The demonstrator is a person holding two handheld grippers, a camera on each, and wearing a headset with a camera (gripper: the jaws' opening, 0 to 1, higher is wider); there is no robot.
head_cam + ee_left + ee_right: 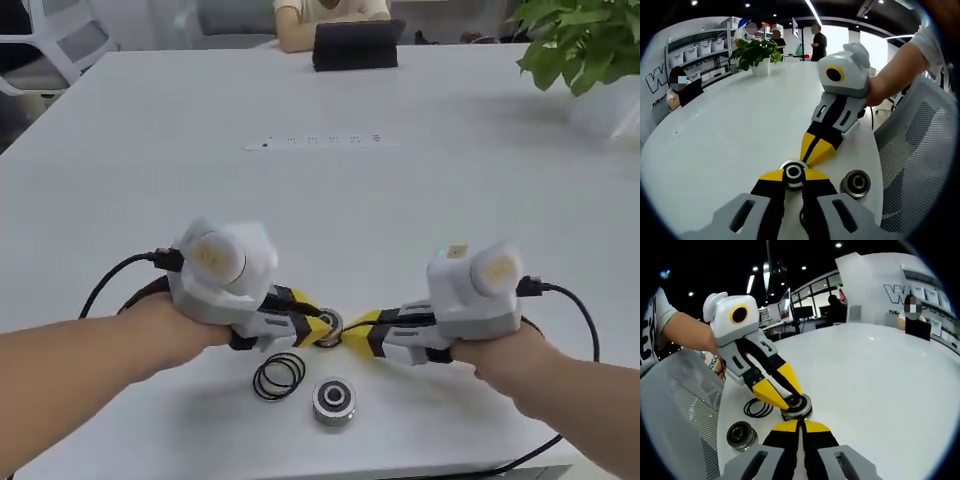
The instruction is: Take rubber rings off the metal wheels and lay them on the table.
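My left gripper (322,325) is shut on a metal wheel (331,324) just above the white table (330,200). In the left gripper view its yellow tips (794,175) clamp the wheel (793,171) from both sides. My right gripper (352,335) faces it, jaws together, tips (800,426) touching the wheel's rim (797,406). I cannot tell whether a ring is pinched there. A few loose black rubber rings (278,376) lie on the table in front. A second wheel (333,400) with dark rubber on its rim lies flat beside them.
The table's near edge runs just behind the second wheel. Far off are a white socket strip (320,141), a dark tablet (355,45) with a person behind it, and a potted plant (585,40). A mesh chair (920,150) stands by the near edge.
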